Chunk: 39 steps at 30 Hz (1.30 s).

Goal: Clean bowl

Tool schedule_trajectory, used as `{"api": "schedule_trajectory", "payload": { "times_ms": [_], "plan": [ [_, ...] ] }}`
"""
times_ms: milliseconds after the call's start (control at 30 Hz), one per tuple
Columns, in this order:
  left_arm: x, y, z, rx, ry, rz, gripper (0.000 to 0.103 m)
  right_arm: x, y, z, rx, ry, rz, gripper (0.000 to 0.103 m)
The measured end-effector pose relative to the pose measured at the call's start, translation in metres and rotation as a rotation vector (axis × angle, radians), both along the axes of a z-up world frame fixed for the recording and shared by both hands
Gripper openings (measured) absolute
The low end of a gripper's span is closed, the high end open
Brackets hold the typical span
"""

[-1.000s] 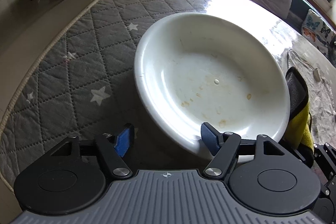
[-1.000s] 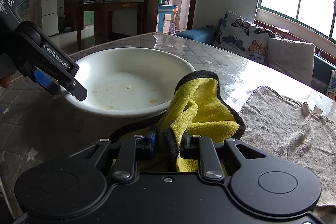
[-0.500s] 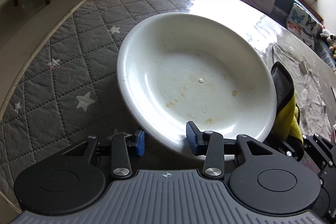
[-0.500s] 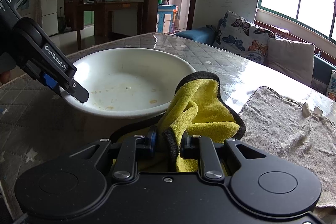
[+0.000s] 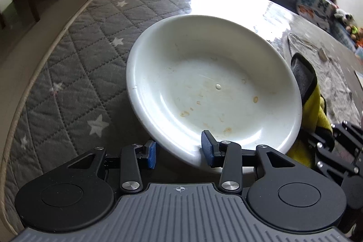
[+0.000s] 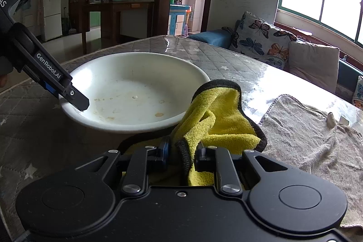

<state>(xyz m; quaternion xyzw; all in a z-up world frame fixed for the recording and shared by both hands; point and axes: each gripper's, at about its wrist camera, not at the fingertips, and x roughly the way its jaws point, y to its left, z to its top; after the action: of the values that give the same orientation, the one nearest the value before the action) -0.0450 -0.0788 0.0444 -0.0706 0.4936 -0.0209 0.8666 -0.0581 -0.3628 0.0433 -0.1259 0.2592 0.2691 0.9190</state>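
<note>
A wide white bowl (image 5: 213, 87) with brownish food spots sits on the quilted grey table cover (image 5: 79, 65). My left gripper (image 5: 179, 152) is shut on the bowl's near rim, one blue pad under the outer wall and the other inside. From the right wrist view, that left gripper (image 6: 68, 94) clamps the left side of the bowl (image 6: 136, 92). My right gripper (image 6: 181, 158) is shut on a yellow cloth with dark edging (image 6: 217, 119), held just in front of the bowl's right side. The cloth (image 5: 315, 110) also shows beside the bowl's right rim.
A crumpled grey towel (image 6: 306, 140) lies on the table to the right of the cloth. The table's rounded edge (image 5: 34, 83) runs along the left. Butterfly cushions (image 6: 261, 40) on a sofa stand behind the table.
The left gripper's jaws have drawn together onto the bowl's rim, and the gripper has rolled a little. The right gripper and cloth have not moved.
</note>
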Motion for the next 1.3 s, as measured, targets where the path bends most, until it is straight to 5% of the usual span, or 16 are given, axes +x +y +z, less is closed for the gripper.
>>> {"api": "schedule_trajectory", "payload": {
  "times_ms": [400, 1300],
  "plan": [
    [0.012, 0.004, -0.004, 0.062, -0.019, -0.122, 0.045, 0.006, 0.005, -0.001, -0.019, -0.005, -0.003, 0.022],
    [0.003, -0.005, 0.002, 0.088, -0.024, -0.126, 0.048, 0.03, 0.005, -0.003, -0.048, -0.025, -0.032, 0.022]
  ]
}}
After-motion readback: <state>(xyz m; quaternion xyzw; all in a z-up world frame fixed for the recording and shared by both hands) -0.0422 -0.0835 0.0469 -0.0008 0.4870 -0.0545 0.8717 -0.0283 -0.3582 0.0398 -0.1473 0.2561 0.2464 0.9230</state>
